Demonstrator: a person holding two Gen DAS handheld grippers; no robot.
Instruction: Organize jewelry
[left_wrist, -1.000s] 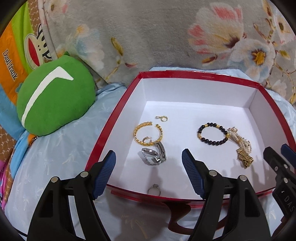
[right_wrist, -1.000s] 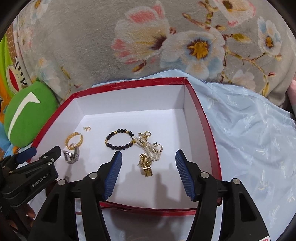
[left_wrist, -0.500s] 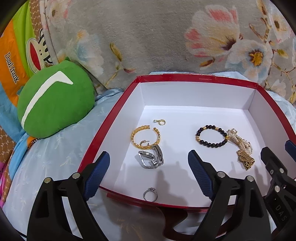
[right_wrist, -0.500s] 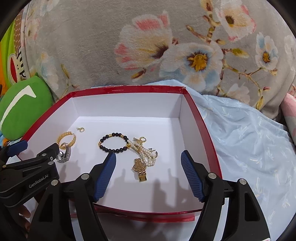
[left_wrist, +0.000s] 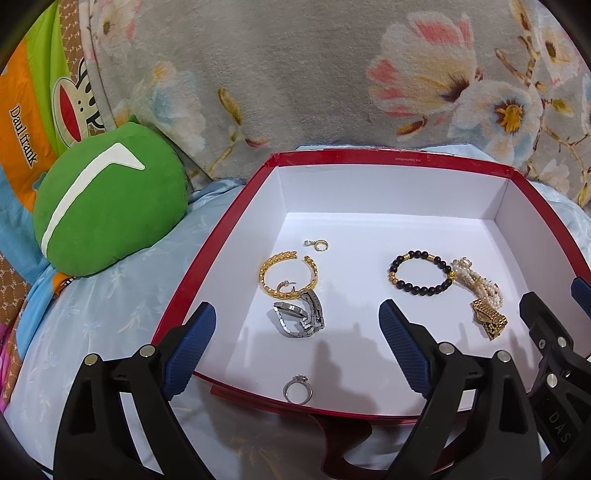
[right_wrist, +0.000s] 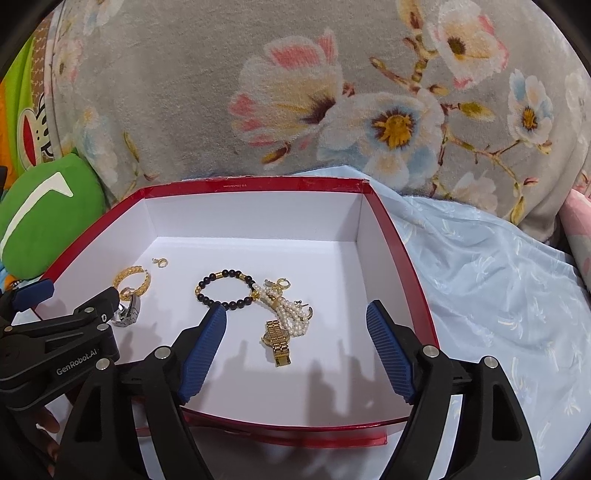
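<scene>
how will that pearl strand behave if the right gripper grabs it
The pearl strand lies bunched in loose loops, so it will likely drape and dangle. It touches the gold watch and black bead bracelet, so it may snag or drag them. Round beads could slip between pads.

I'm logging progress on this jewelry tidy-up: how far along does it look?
Done: every piece visible lies in the red box: gold bangle, silver watch, beaded bracelet, pearl strand, gold watch, silver ring.
In hand: nothing; the left gripper and right gripper are open, hovering at the near edge.
Left: possibly untangling the pearls from the gold watch.
</scene>
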